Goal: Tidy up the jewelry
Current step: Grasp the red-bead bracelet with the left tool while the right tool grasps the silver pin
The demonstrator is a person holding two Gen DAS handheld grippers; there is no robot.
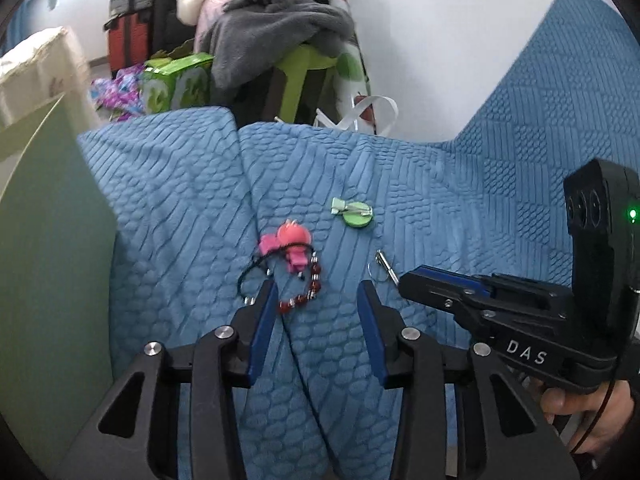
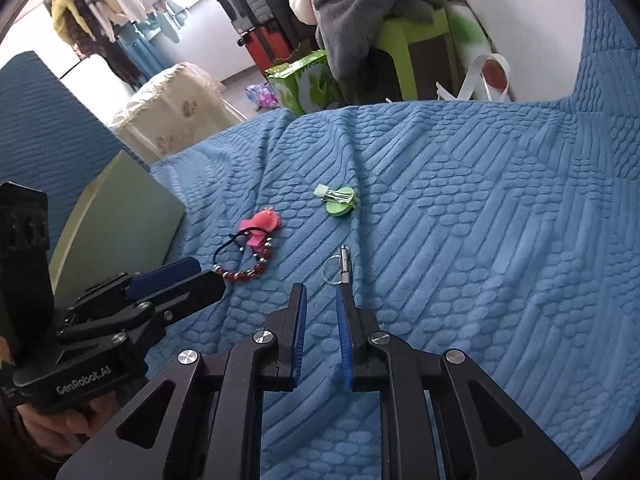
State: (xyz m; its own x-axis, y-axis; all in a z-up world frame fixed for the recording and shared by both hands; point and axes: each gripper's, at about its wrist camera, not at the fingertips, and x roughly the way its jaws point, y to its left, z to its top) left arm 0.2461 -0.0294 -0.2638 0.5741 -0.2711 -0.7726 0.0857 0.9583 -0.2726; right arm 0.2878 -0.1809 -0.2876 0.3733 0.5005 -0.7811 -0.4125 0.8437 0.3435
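Jewelry lies loose on a blue textured sofa cover, four pieces in a rough cluster. Red bead bracelet curves below a pink hair tie with a black elastic loop; the two overlap. Green round hair clip sits apart, further back and to the right. Small silver keyring with a metal rod lies near the bracelet, on its right.

Left tongs: jaws apart, nothing between the pads, tips over the cover with the bracelet's lower end just inside the left finger. No contact that I can confirm.

Right tongs: jaws narrow but a gap shows, nothing gripped. Right fingertip sits right at the near end of the keyring rod; touching or just short, can't tell.

Each tool is held by a hand: right hand, left hand. Pale green flat board leans at the cover's left edge. Clothes-piled green stool and red suitcase behind.
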